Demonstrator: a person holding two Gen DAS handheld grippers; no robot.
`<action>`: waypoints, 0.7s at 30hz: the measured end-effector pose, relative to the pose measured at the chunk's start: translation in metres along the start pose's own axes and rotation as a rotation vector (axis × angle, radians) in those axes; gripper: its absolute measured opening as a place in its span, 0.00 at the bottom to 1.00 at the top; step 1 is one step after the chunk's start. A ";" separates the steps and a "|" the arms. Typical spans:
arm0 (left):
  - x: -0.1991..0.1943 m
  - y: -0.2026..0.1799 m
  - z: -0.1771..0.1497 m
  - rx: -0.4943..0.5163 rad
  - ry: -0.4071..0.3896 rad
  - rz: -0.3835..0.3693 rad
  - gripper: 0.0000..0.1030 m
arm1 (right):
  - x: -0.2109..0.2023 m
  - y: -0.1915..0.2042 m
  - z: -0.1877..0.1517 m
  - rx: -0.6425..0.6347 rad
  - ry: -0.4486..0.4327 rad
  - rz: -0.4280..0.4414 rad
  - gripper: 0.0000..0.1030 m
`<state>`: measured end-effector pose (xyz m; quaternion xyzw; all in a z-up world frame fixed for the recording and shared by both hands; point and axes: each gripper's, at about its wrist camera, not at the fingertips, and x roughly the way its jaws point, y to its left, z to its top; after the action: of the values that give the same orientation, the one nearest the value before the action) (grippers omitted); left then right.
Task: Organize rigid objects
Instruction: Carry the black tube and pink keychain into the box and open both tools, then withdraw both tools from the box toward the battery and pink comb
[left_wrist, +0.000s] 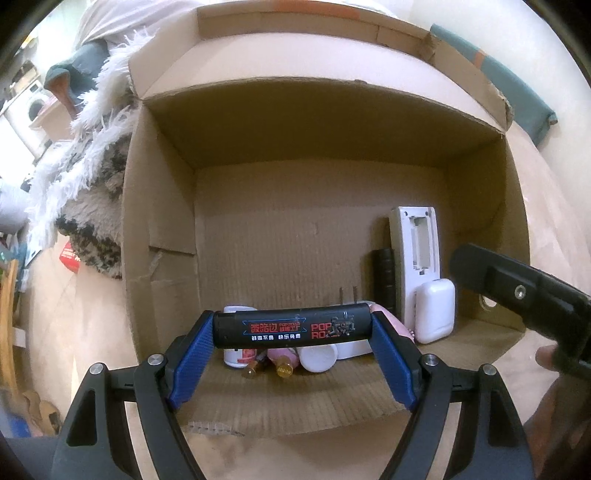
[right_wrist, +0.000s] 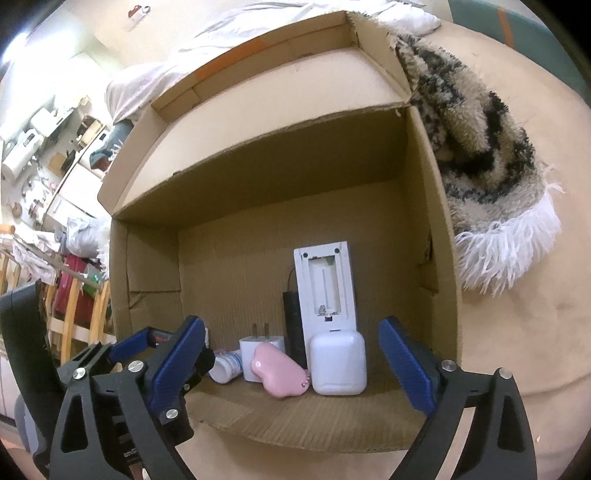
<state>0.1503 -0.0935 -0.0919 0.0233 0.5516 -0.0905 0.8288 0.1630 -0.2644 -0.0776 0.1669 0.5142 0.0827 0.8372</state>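
Left gripper (left_wrist: 291, 330) clamps black lighter (left_wrist: 291, 328) endwise, lower centre of frame, over cardboard box (left_wrist: 162, 206) mouth. Likely light, rigid, smooth plastic; end-to-end hold may slip, mid-body grasp safer. Right gripper (right_wrist: 291, 363) spread wide, empty.

The black lighter (left_wrist: 291, 329) carries the only readable print — red letters "POP RO…", the rest covered by a dark graphic — beside red Chinese characters in a blue frame and a white Chinese line, too small to read.
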 end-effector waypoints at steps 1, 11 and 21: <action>-0.002 0.001 0.000 -0.002 -0.003 -0.001 0.78 | -0.001 -0.001 0.000 0.002 -0.001 -0.001 0.99; -0.032 0.005 -0.008 0.009 -0.047 0.021 0.85 | -0.013 0.003 -0.004 0.005 -0.029 0.007 0.99; -0.058 0.017 -0.019 0.006 -0.076 0.025 0.92 | -0.044 0.003 -0.022 0.005 -0.070 0.006 0.99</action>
<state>0.1145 -0.0665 -0.0471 0.0291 0.5192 -0.0827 0.8501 0.1236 -0.2714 -0.0491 0.1732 0.4842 0.0781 0.8541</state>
